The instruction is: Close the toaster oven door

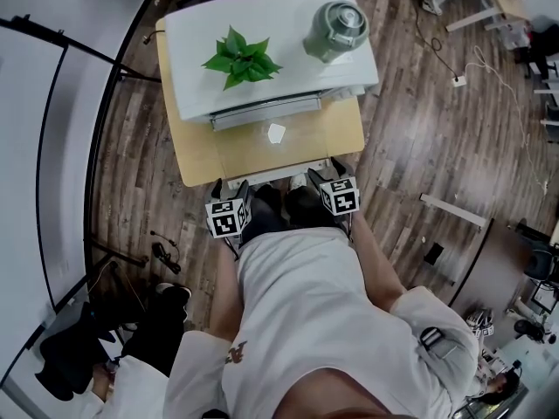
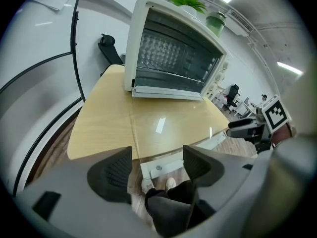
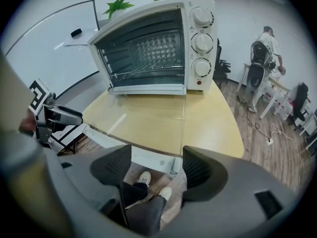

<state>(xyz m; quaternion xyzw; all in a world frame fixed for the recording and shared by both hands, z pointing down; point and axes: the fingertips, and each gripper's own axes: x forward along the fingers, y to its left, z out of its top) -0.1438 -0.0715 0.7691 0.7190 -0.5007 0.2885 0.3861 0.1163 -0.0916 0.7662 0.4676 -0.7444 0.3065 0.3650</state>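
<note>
A white toaster oven (image 1: pixel 262 42) (image 2: pixel 173 53) (image 3: pixel 153 43) stands at the back of a small wooden table (image 1: pixel 188 138). Its glass door (image 1: pixel 279 142) (image 3: pixel 143 123) lies open and flat over the tabletop, and the door's white handle bar (image 2: pixel 166 163) (image 3: pixel 148 157) is at the near edge. My left gripper (image 1: pixel 231 187) (image 2: pixel 157 165) hovers open just short of that handle, with nothing between its pads. My right gripper (image 1: pixel 327 171) (image 3: pixel 156 165) is open beside it, also empty. Below both I see my legs and shoes.
A green plant (image 1: pixel 240 58) and a green jar (image 1: pixel 336 29) sit on top of the oven. A whiteboard on a black frame (image 1: pixel 52 147) stands to the left. A dark bag (image 1: pixel 70 347) lies on the floor. A person (image 3: pixel 265 48) stands among chairs at the right.
</note>
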